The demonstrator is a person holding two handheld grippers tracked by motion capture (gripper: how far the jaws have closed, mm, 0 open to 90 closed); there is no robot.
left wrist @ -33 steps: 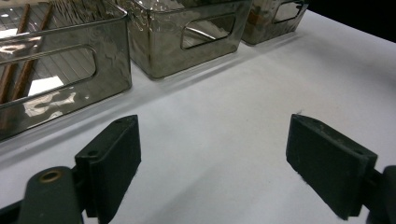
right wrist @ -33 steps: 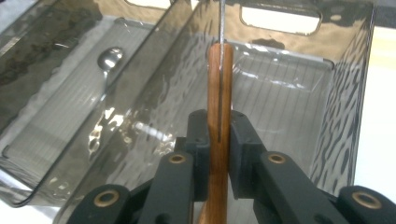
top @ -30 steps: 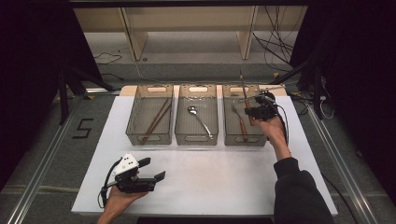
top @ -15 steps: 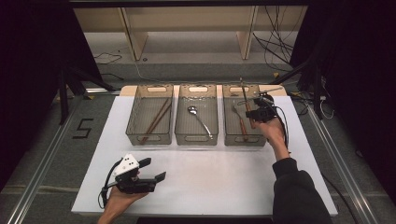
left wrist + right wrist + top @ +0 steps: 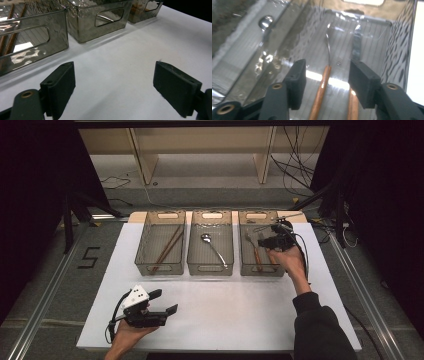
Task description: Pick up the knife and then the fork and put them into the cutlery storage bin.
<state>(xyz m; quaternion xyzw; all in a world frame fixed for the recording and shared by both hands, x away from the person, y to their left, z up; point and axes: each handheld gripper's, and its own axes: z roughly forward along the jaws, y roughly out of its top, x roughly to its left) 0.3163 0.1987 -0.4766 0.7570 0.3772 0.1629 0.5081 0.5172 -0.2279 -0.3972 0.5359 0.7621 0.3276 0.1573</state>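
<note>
Hanging over the right bin (image 5: 247, 266) — right tongs (image 5: 327, 72) newly parted, wooden-handled fork (image 5: 322, 87) beneath; left tongs (image 5: 113, 85) spread.

The right gripper (image 5: 325, 82) hangs over a clear smoky bin (image 5: 372, 18), looking down into it. Its two black fingers (image 5: 297, 82) have just been opening and now stand apart, pressing on nothing. In the gap between them, on the ribbed floor of the bin, lies a wooden-handled utensil (image 5: 322, 90) whose thin metal neck curves away toward the far wall. A second wooden handle (image 5: 352, 106) lies just to its right, partly hidden behind the right finger. Through the bin's left wall a shiny spoon bowl (image 5: 265, 22) shows, blurred. A strip of white tabletop (image 5: 417, 62) runs along the right.
</note>
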